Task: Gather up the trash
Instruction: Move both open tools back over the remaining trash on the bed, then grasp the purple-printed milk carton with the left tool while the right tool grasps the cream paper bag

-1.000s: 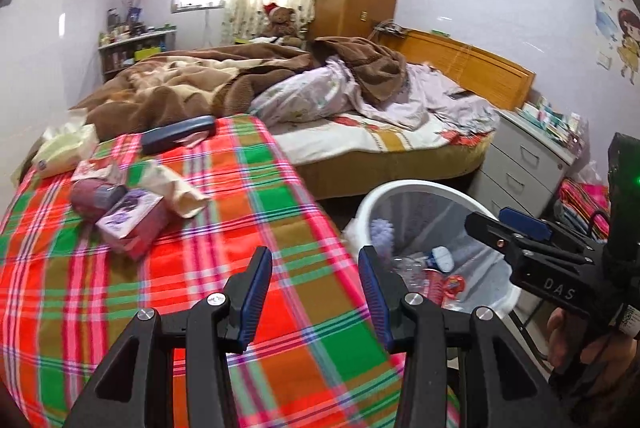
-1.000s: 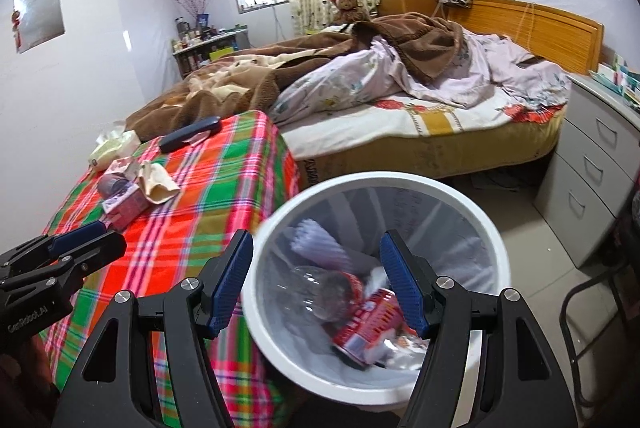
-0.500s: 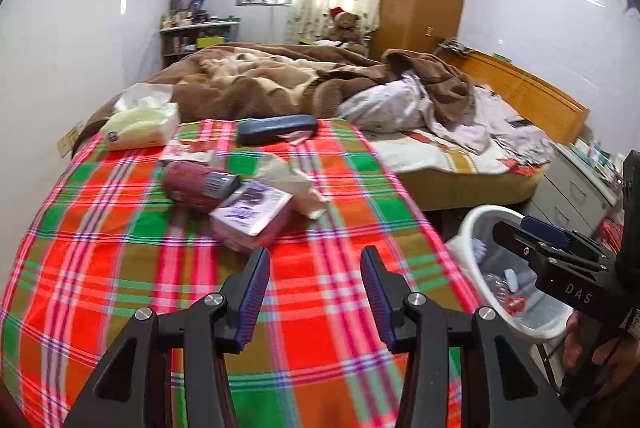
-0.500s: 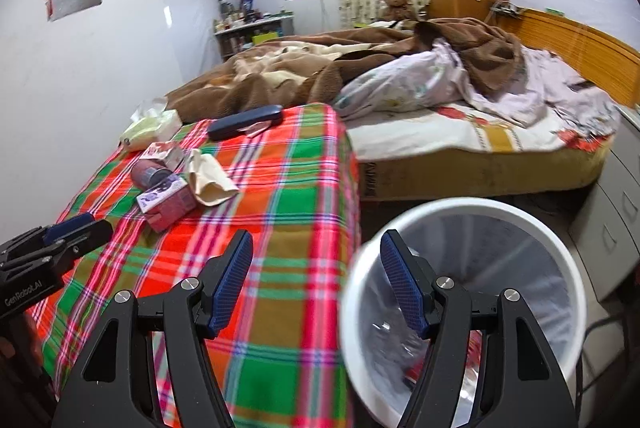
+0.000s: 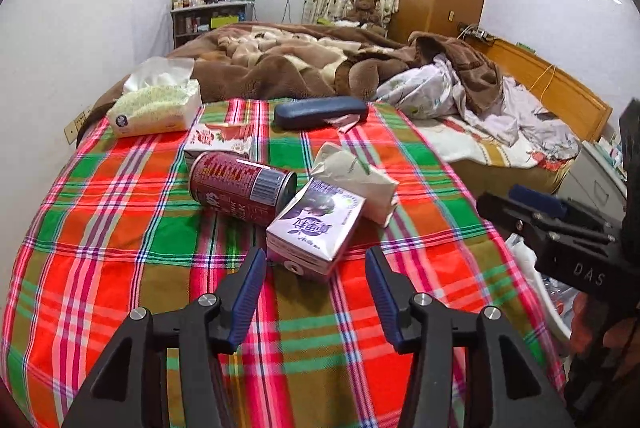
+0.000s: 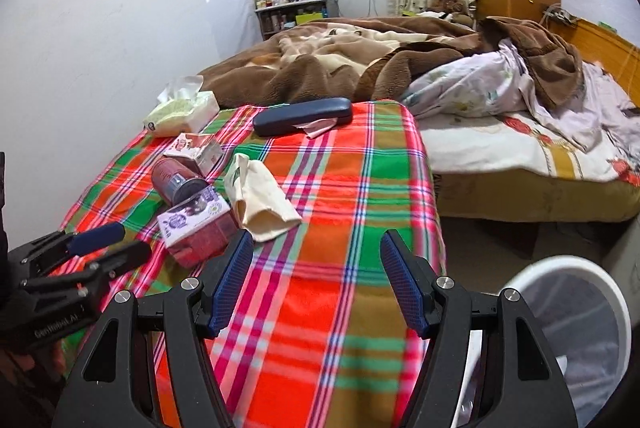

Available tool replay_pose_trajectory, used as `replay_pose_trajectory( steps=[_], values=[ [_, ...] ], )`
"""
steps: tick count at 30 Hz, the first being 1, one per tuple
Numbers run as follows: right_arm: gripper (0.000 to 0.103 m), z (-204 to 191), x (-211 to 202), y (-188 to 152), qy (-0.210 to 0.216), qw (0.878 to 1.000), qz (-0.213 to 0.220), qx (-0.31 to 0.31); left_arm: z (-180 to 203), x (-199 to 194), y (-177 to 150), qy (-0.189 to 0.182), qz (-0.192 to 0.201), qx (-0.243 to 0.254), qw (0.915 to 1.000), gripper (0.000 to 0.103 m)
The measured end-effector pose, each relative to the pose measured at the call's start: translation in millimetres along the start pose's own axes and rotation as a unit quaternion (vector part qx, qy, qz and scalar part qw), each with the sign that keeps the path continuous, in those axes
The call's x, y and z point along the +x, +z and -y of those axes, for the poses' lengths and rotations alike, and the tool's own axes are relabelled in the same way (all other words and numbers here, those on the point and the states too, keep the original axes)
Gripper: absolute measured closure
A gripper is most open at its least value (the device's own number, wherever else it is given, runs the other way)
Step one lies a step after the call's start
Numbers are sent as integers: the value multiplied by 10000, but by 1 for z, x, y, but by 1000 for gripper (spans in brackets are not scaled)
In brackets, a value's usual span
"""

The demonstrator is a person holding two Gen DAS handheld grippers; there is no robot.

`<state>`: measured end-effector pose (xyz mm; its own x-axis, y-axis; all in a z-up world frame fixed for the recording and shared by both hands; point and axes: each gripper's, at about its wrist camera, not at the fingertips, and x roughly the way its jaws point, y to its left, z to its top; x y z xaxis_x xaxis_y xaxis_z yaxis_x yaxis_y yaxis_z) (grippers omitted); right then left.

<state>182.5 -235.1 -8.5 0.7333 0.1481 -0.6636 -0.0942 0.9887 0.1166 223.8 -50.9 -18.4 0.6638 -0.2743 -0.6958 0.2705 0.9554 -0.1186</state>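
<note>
The plaid worktop (image 5: 120, 228) lies under both tongs. The white bin (image 6: 580, 308) sits below and right of the right tongs (image 6: 316, 280), which stand apart and empty. The left tongs (image 5: 316, 292), jaws just widening, are empty; just ahead lie a purple carton (image 5: 316, 224), a red can (image 5: 240, 187) and a crumpled wrapper (image 5: 356, 179).

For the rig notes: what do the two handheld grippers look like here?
Both the left gripper and right gripper are black angular frames with silver screws and ribbed blue pads on their fingers. White lettering marks their sides. No cables show.
</note>
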Motion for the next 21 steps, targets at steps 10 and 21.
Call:
replay_pose_trajectory(
  steps=[10,21],
  values=[
    [35,-2,21,10,283,9994,-148,140,3,39,11,10,-255,478,9985,48],
    [35,-12,34,19,566,9981,-193,129,-10,68,22,-354,-458,302,9979,44]
  ],
)
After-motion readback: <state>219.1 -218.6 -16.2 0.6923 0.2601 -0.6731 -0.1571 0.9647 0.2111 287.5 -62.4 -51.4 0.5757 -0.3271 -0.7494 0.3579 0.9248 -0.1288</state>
